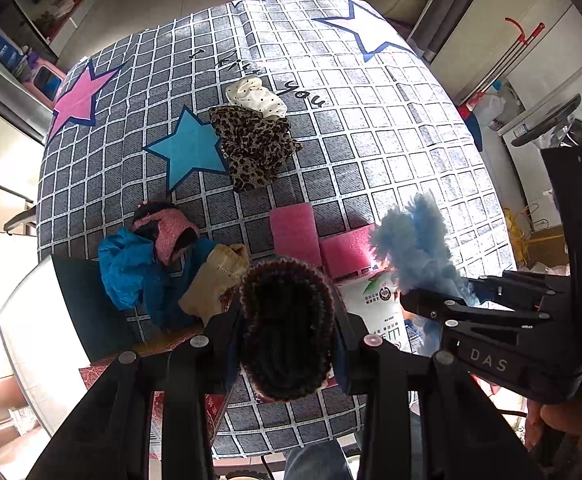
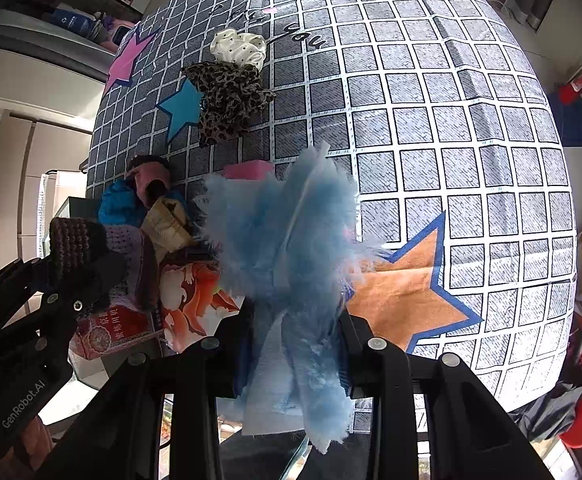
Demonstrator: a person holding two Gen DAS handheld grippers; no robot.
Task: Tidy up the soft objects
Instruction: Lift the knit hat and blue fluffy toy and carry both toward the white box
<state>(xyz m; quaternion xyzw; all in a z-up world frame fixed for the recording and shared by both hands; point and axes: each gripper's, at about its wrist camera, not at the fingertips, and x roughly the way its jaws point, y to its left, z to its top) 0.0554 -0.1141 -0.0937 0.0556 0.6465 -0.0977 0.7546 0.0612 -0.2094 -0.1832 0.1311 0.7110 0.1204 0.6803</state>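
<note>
My left gripper [image 1: 287, 344] is shut on a dark knitted hat [image 1: 287, 328] and holds it above the near edge of the table; the hat also shows in the right wrist view [image 2: 91, 256]. My right gripper [image 2: 291, 344] is shut on a fluffy light-blue cloth [image 2: 283, 240], also seen in the left wrist view [image 1: 415, 240]. On the checked star-print cloth [image 1: 391, 140] lie a leopard-print fabric [image 1: 251, 144], a white dotted fabric [image 1: 257, 98], two pink foam blocks [image 1: 295, 232], a blue garment [image 1: 131, 268], a pink-and-black knit piece [image 1: 167, 228] and a beige cloth [image 1: 215, 280].
A white printed bag [image 1: 383, 304] and an orange-patterned package [image 2: 195, 304] lie near the front edge, with a red box [image 2: 111, 332] beside them. A dark tray [image 1: 83, 300] sits at the left edge. A washing machine [image 1: 571, 128] and mop stand to the right of the table.
</note>
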